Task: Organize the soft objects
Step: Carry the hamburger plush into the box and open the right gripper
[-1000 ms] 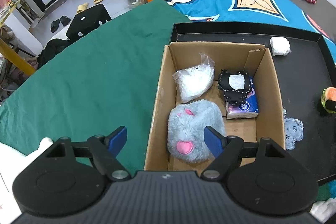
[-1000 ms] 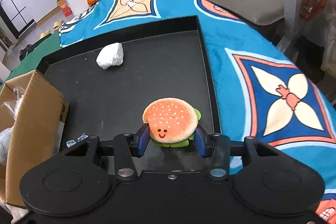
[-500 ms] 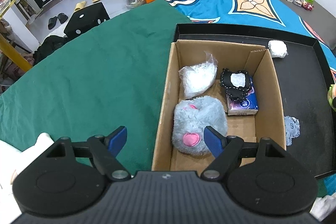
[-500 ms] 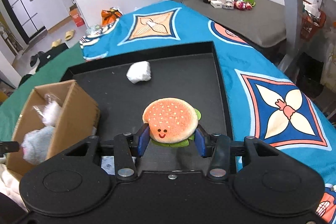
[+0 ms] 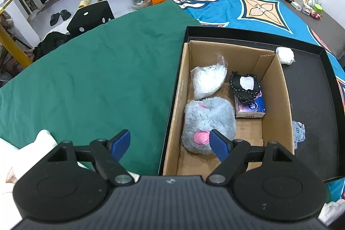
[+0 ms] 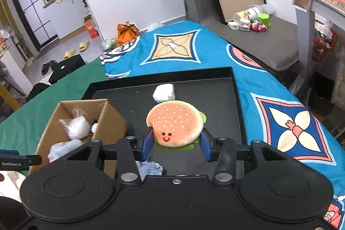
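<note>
My right gripper [image 6: 175, 147] is shut on a plush hamburger [image 6: 175, 123] with a smiling face and holds it above the black tray [image 6: 215, 98]. The cardboard box [image 5: 286, 100] stands in the tray's left part, also in the right wrist view [image 6: 112, 120]. It holds a grey plush [image 5: 208, 121], a clear bag of white stuffing [image 5: 208, 80], a black fabric piece [image 5: 244, 85] and a tissue pack [image 5: 251, 108]. My left gripper [image 5: 170, 143] is open and empty, above the box's near left wall.
A white wad [image 6: 163, 92] lies at the tray's far side, also in the left wrist view [image 5: 285, 55]. A small blue-grey cloth [image 6: 149, 167] lies on the tray beside the box. A green cloth [image 5: 97, 70] covers the left; a blue patterned blanket [image 6: 280, 105] lies right.
My right gripper has risen with the hamburger and pulled back, so the box now shows at its left. My left gripper has drawn back a little from the box.
</note>
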Demonstrator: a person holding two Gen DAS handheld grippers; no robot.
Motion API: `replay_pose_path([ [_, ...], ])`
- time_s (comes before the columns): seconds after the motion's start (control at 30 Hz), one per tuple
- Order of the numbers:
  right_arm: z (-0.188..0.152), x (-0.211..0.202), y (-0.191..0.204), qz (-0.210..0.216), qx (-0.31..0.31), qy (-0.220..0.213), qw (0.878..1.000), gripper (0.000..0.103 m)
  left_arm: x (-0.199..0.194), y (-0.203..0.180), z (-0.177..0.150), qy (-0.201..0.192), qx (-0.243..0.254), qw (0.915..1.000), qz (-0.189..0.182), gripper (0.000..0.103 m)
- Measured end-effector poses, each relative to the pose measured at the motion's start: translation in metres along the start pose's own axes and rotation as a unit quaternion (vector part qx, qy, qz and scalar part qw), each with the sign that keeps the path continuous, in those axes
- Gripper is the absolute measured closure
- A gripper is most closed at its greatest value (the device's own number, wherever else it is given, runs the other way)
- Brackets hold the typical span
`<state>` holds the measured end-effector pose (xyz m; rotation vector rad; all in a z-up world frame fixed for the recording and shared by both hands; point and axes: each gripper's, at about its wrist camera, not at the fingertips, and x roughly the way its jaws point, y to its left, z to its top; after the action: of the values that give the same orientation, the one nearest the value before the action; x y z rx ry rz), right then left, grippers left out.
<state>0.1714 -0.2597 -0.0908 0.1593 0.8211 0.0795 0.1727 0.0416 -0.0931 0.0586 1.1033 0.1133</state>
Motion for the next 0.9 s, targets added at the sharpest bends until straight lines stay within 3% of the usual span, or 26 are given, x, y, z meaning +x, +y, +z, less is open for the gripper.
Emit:
replay_pose_path([
  [0.73, 0.005, -0.001, 0.083, 0.047, -0.055, 0.007, 0.997, 0.058, 0.016, 0.021, -0.019, -0.013, -0.009, 0.9991, -0.040, 0.027],
  [0.9, 0.000, 0.005, 0.104, 0.050, -0.067, 0.017, 0.996, 0.058, 0.028, 0.025, -0.025, -0.005, -0.010, 0.9983, -0.057, 0.046],
])
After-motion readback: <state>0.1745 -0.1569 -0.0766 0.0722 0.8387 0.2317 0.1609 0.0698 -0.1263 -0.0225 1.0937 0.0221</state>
